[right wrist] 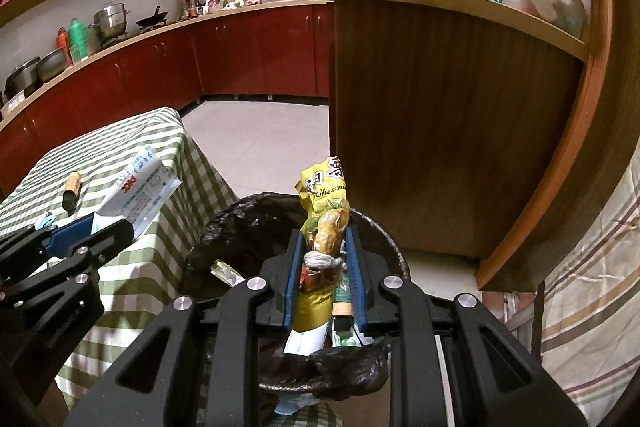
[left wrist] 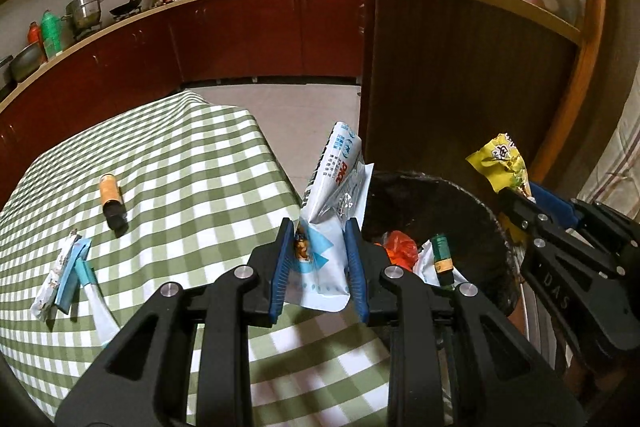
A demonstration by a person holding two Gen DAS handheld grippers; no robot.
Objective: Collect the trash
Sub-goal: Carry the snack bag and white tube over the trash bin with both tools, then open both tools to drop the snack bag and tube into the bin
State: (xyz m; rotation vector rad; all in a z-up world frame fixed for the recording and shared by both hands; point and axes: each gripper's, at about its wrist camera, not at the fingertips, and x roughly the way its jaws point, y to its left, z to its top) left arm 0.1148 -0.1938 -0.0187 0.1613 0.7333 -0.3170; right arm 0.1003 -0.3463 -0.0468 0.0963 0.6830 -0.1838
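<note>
A: Gripping what, L side?

B: Left gripper (left wrist: 318,255) has its fingers (left wrist: 280,263) clamped on a white-and-blue wrapper (left wrist: 334,187), held upright right at the worktop (left wrist: 180,155) edge, just beside the bin (left wrist: 472,211).

A: R side?

B: Right gripper (right wrist: 326,259) w/ fingers (right wrist: 292,267) clamped on a yellow snack bag (right wrist: 325,195), crumpled, sticking up above the bin (right wrist: 248,219). Bin's lined w/ a black bag; inside, seen from the left wrist view, an orange plastic bag (left wrist: 402,247) and a green bottle (left wrist: 442,255), plus paper bits.

A: Anything left on the worktop?

B: Yes. Orange tube w/ black cap (left wrist: 112,201) lying on the green checked cloth, well apart from the bin. Nearer the left edge, a small wrapper (left wrist: 56,279) and a blue-and-white tube (left wrist: 94,291) side by side, touching or nearly, can't tell.

A: Grippers close?

B: Near each other, not touching.
</note>
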